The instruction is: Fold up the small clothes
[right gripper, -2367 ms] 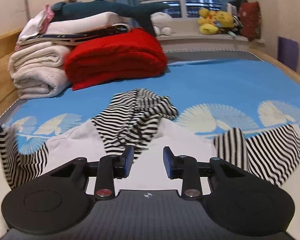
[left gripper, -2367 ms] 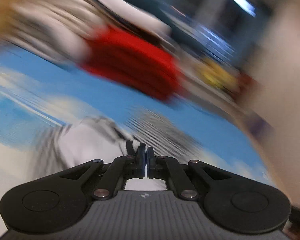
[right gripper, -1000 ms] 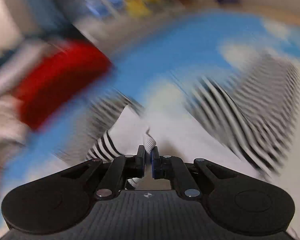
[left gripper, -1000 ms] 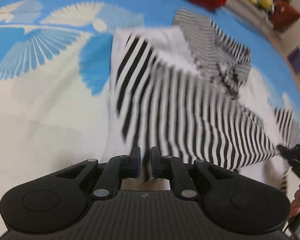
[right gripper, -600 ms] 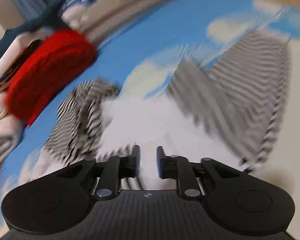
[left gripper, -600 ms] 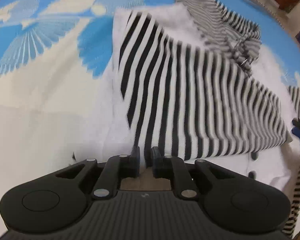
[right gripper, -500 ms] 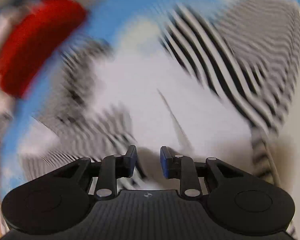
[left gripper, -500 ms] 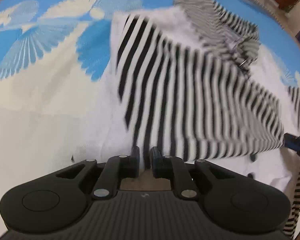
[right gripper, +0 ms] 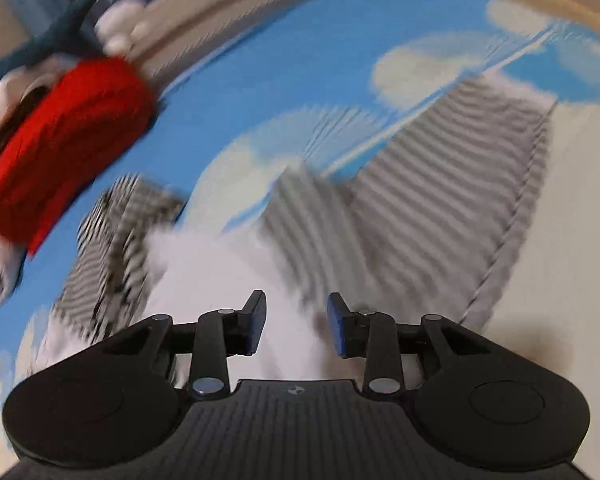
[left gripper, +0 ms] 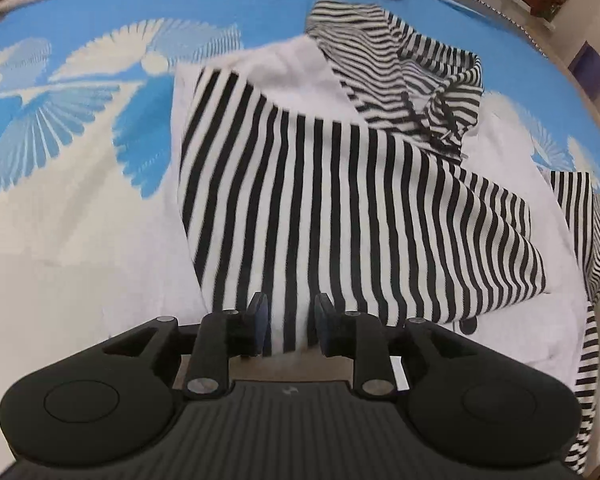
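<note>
1. Blue bedding with white fan shapes (left gripper: 72,92) covered the bed, and a red folded blanket (right gripper: 68,148) sat toward the headboard end beside a pile of pale linen.

2. A moment before, the left gripper (left gripper: 290,322) had been nearly closed on the striped sleeve (left gripper: 340,216). By now its fingers had parted to a moderate gap and held nothing. The sleeve lay released across the white body of the top (left gripper: 292,68).

3. That suggested the first sleeve fold was done, with the other sleeve (left gripper: 588,216) still spread out to the far side and waiting its turn.

4. The right gripper (right gripper: 296,322) had also opened wider than half a second earlier, and it gripped nothing. Its view was smeared by motion, so it was probably swinging toward the outstretched sleeve, though I could not be sure.

5. The left gripper hovered low over the near edge of the folded sleeve, pointing along the stripes toward the hood (left gripper: 412,64). The right one was tilted, aimed across the white front.
</note>
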